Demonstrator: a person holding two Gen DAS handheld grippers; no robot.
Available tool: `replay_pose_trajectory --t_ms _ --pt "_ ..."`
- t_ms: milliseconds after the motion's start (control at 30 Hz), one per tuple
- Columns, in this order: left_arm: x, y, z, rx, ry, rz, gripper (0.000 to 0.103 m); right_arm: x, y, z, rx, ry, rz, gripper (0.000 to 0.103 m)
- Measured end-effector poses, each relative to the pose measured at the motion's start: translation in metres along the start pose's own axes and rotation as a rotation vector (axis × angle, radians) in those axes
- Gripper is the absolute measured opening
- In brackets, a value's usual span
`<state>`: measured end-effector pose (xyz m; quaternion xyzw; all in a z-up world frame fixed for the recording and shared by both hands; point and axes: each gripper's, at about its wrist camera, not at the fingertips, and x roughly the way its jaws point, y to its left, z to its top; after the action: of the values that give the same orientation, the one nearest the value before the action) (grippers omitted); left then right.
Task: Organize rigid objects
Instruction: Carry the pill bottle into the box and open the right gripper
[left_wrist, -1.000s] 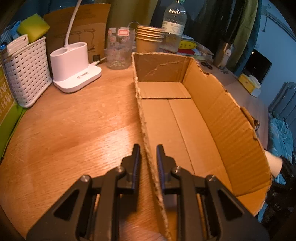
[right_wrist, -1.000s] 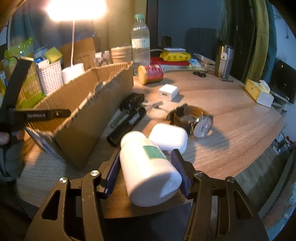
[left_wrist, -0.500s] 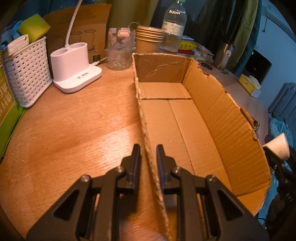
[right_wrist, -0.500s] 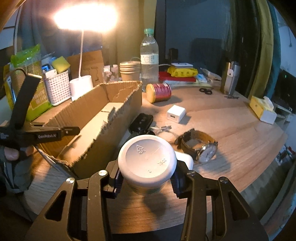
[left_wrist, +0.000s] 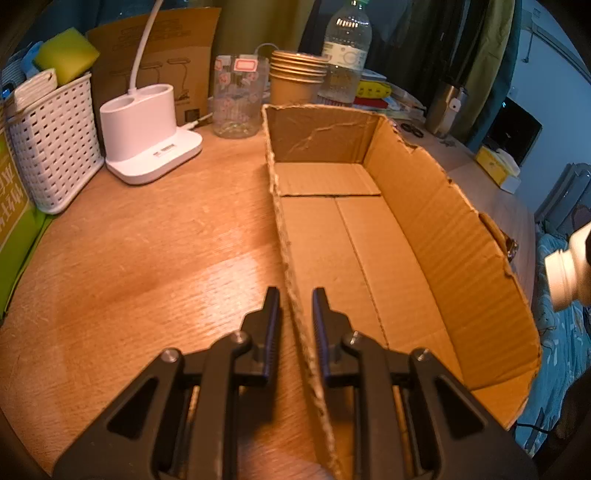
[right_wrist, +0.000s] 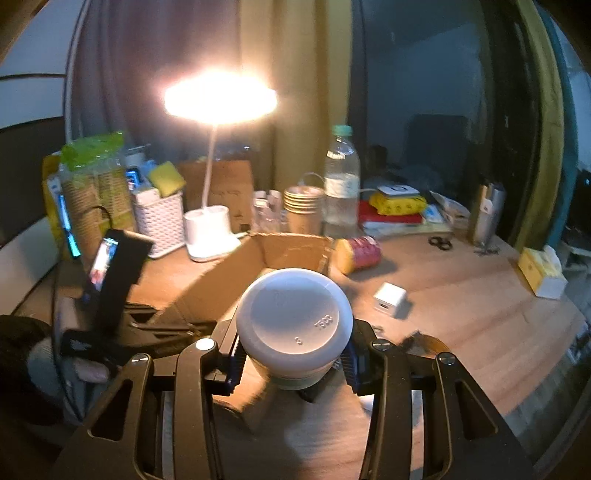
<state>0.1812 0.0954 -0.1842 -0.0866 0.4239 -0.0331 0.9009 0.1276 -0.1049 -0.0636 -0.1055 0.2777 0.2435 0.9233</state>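
My left gripper (left_wrist: 294, 295) is shut on the near left wall of an open cardboard box (left_wrist: 424, 236), which is empty inside and lies on the wooden table. My right gripper (right_wrist: 293, 360) is shut on a white plastic bottle (right_wrist: 293, 317), held in the air with its base toward the camera. The bottle also shows in the left wrist view (left_wrist: 569, 269), beyond the box's right wall. From the right wrist view the box (right_wrist: 236, 273) lies ahead and to the left.
A white lamp base (left_wrist: 147, 136), a white basket (left_wrist: 51, 144), a glass jar (left_wrist: 236, 99), paper cups (left_wrist: 295, 81) and a water bottle (left_wrist: 343, 55) stand behind the box. A red can (right_wrist: 360, 253), white charger (right_wrist: 389, 299) and yellow tissue box (right_wrist: 541, 271) lie to its right.
My right gripper has lifted the white bottle off the table and risen, tipping its base toward the camera. The bottle has come into the left wrist view. The left gripper has not moved.
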Motion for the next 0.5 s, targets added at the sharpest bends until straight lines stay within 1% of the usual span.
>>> replay_pose_trajectory --t_ms 233,400,500 --pt "0.0 0.0 0.0 0.0 0.001 -0.001 0.018 0.012 0.026 0.005 -0.036 0.014 0.078 0.045" --pt "0.0 0.0 0.0 0.0 0.0 0.0 0.018 0.031 0.037 -0.005 -0.041 0.09 0.134 0.045" --pt "0.0 0.0 0.0 0.0 0.0 0.0 0.018 0.043 0.039 -0.013 -0.028 0.14 0.149 0.045"
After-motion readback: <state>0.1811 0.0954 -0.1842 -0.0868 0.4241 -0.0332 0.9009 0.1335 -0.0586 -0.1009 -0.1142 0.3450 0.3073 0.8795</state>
